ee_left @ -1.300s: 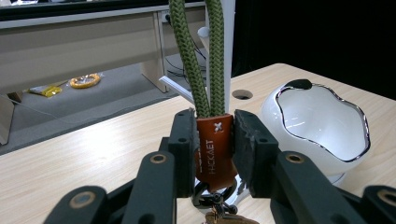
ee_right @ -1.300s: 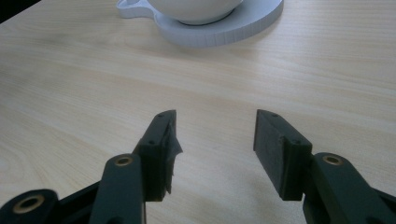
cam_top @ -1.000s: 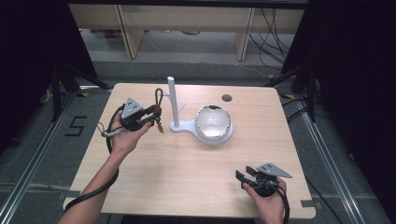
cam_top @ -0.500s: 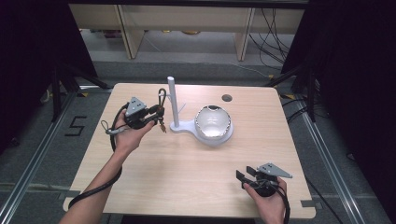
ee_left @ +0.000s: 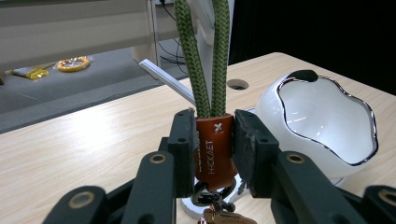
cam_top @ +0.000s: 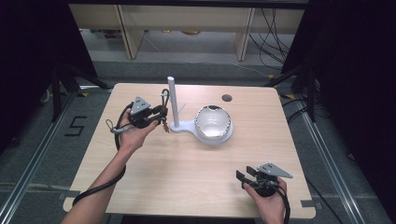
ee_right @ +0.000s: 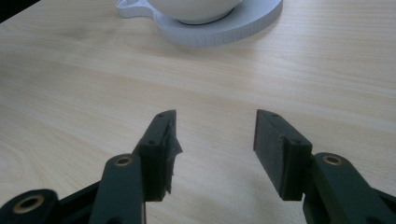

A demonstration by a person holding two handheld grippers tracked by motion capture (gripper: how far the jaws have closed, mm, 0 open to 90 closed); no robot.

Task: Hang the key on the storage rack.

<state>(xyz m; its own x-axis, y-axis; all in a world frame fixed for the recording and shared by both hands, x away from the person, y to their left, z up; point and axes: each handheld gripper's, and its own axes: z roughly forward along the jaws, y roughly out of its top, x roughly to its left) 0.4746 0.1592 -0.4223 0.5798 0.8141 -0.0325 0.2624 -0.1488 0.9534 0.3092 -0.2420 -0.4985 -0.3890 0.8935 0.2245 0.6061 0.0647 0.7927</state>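
A key strap with an orange-brown leather tag (ee_left: 214, 149) and a green cord loop (ee_left: 201, 56) is clamped between the jaws of my left gripper (ee_left: 212, 151). Metal rings hang below the tag. From above, my left gripper (cam_top: 158, 113) hovers just left of the white upright post (cam_top: 171, 100), and the strap's loop (cam_top: 164, 96) rises beside it. The post's white stand (cam_top: 187, 127) carries a white bowl with a chrome rim (cam_top: 214, 123), also visible in the left gripper view (ee_left: 327, 126). My right gripper (cam_top: 241, 177) rests open near the front right edge, jaws (ee_right: 215, 135) holding nothing.
The light wooden table (cam_top: 177, 177) has a round cable hole (cam_top: 227, 98) at the back right. Behind the table stand shelving legs and loose cables on the floor. The stand's base (ee_right: 224, 28) lies ahead of my right gripper.
My left gripper has shifted slightly right and away, bringing the strap's loop closer to the post. The right gripper has stayed put.
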